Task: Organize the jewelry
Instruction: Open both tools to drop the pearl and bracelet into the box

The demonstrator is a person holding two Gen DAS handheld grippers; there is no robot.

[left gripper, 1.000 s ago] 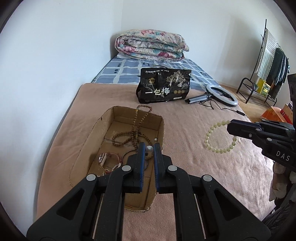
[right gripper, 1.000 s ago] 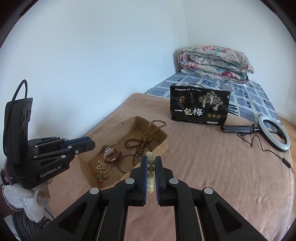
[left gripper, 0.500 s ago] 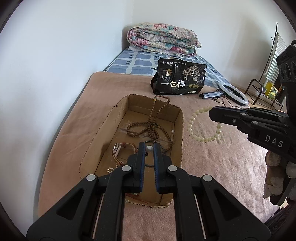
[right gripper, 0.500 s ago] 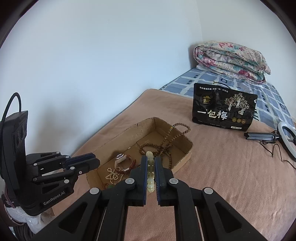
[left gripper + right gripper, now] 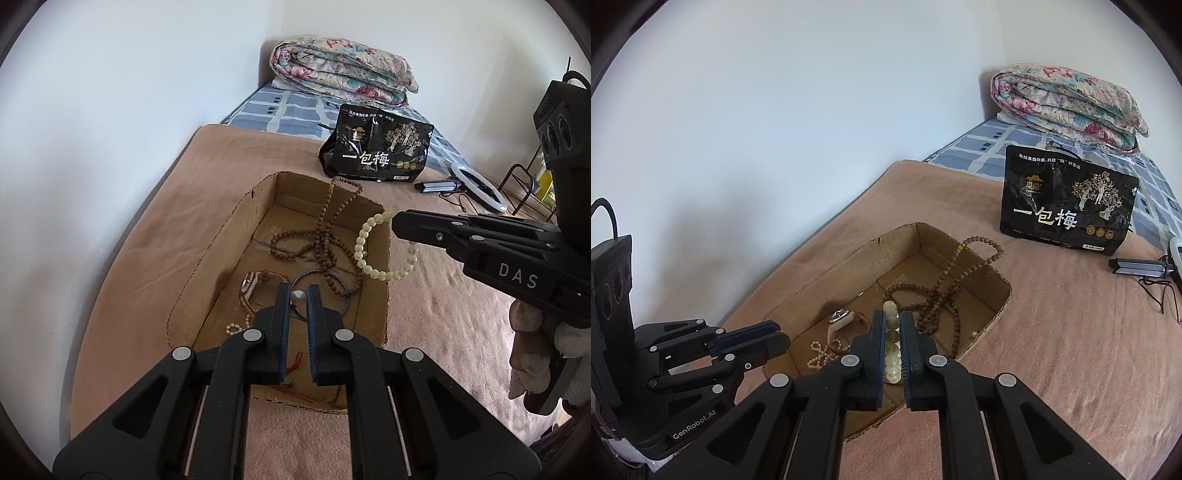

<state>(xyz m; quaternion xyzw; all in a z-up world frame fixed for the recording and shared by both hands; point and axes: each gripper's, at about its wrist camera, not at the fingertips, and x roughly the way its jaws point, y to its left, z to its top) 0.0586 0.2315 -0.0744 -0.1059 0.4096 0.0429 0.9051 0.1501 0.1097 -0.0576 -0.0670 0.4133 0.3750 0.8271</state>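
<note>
The right gripper [image 5: 893,325] is pinching a pale bead bracelet [image 5: 369,254] between its fingers [image 5: 879,332], the loop hanging over the right wall of the box [image 5: 382,295]. In the right wrist view the beads [image 5: 892,347] are lying stacked in the gap between the fingers. The left gripper [image 5: 297,299] is hovering over the near end of the box, its fingers [image 5: 282,306] drawn close together around a small pale round piece [image 5: 297,295]. In the box, brown prayer beads [image 5: 325,236] are trailing over the far wall, and a watch [image 5: 249,284], a dark bangle [image 5: 321,291] and a small pearl strand [image 5: 233,328] are lying on the floor. The box is sitting on a tan blanket [image 5: 155,236] on the bed, with a black bag [image 5: 376,147] standing beyond it.
</note>
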